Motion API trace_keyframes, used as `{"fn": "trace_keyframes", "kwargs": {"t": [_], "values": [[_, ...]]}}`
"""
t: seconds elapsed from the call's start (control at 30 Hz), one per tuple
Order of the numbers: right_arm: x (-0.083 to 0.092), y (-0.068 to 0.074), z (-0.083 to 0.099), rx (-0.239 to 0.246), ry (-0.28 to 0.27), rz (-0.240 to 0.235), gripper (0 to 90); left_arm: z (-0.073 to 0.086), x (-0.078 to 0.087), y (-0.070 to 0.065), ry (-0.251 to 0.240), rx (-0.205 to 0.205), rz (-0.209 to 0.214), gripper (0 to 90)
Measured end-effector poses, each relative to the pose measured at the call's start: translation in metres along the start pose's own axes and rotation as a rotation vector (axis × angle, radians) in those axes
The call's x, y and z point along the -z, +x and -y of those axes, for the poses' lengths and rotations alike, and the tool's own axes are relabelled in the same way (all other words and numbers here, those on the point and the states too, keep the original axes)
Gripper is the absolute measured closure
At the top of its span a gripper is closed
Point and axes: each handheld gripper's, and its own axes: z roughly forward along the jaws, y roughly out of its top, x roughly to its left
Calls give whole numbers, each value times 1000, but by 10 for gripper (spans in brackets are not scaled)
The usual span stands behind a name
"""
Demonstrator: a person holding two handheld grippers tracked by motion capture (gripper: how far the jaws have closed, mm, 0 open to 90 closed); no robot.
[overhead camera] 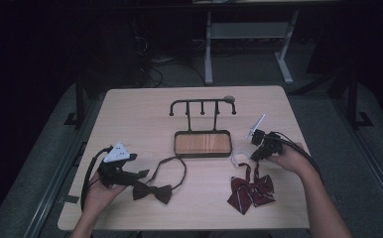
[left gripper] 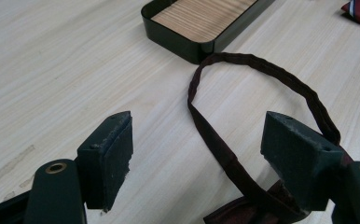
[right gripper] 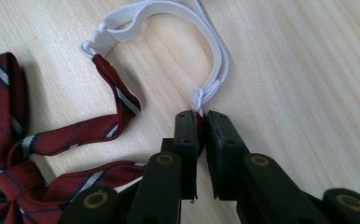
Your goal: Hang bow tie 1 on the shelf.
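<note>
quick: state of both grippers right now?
Left gripper: open, brown tie strap between jaws, not pinched.
Right gripper: shut on red tie strap end.

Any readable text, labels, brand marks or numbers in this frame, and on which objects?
None: no words, numbers or brand marks can be read in these views.
The striped bow tie carries a woven pattern, no lettering.
The dark bow tie, the wooden tray, the black rack and the table are unmarked.
</note>
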Motion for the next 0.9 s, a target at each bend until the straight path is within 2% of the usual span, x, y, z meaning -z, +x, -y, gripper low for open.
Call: {"fn": "trace_keyframes", "kwargs": {"t": [0.17,0.3,0.5,0.73,0.9], "values": [[1,1,1,2,3,-8,866,0,2,0,-17,5,-7,250],[3,3,2,6,4,-10,869,0,1,0,-11,7,-4,250],[17,8,6,10,-48,-36,871,0,1,-1,-15,5,-7,249],[33,14,3,44,-37,-43,871,-1,1,-2,-12,-3,-12,249],[43,17,3,60,-41,-74,871,0,1,-2,-7,-2,-9,249]]}}
